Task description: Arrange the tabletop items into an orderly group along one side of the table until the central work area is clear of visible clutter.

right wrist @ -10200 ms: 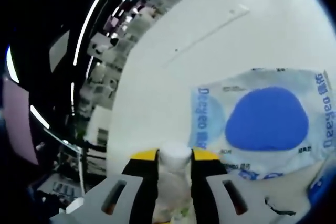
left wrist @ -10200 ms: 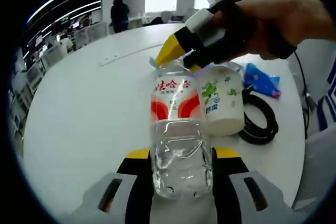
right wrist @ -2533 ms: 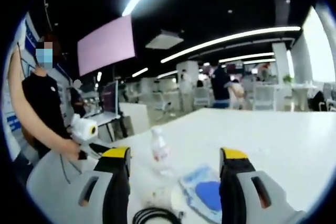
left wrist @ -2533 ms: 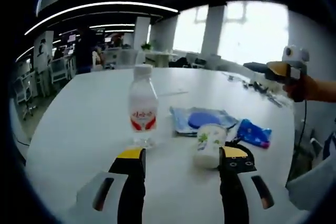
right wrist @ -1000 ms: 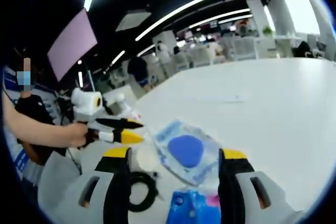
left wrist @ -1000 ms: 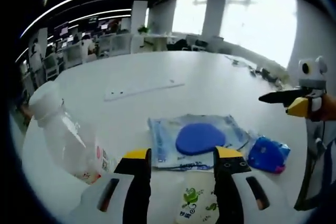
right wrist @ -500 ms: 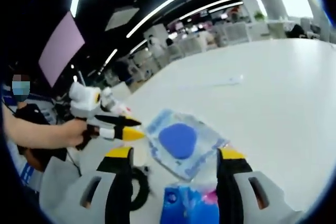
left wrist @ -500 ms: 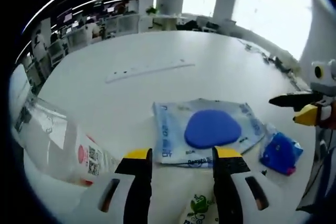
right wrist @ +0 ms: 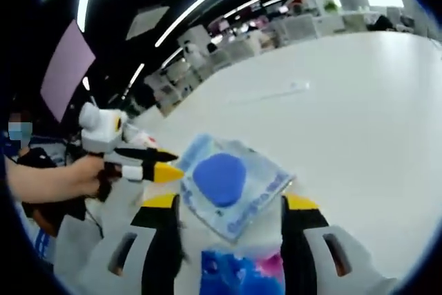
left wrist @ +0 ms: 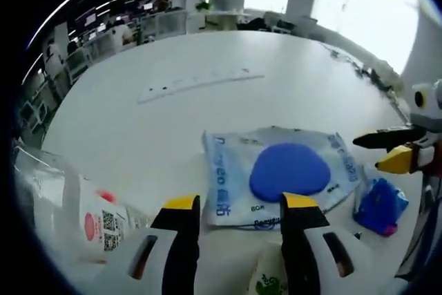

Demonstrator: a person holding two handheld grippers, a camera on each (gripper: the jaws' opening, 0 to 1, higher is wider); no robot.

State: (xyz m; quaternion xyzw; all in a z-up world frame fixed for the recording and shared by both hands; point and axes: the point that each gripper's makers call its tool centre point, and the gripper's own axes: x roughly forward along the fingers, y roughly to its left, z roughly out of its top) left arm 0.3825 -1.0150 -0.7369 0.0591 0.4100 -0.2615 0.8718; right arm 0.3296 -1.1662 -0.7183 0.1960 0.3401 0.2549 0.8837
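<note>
My left gripper (left wrist: 239, 202) is open, its yellow-tipped jaws wide apart just above the white table (left wrist: 138, 129). Ahead of them lies a pale blue wipes packet (left wrist: 286, 170) with a blue oval. A white paper cup (left wrist: 266, 280) peeks up between the jaws at the bottom edge. A clear bottle with a red and white label (left wrist: 76, 208) looms at the lower left. My right gripper (right wrist: 230, 202) is open too, low over a small blue pack (right wrist: 242, 271) that sits between its jaws. The packet (right wrist: 224, 177) lies just beyond that pack.
The right gripper (left wrist: 390, 148) reaches in from the right over the blue pack (left wrist: 380, 205). From the left, a hand (right wrist: 59, 177) holds the left gripper (right wrist: 169, 162). A thin white strip (left wrist: 200, 82) lies farther out. Office desks stand beyond the table's far edge.
Both views have dropped closer to the table and the packet. The bottle has slid toward the lower left of the left view, the cup toward the bottom. Neither gripper took hold of anything.
</note>
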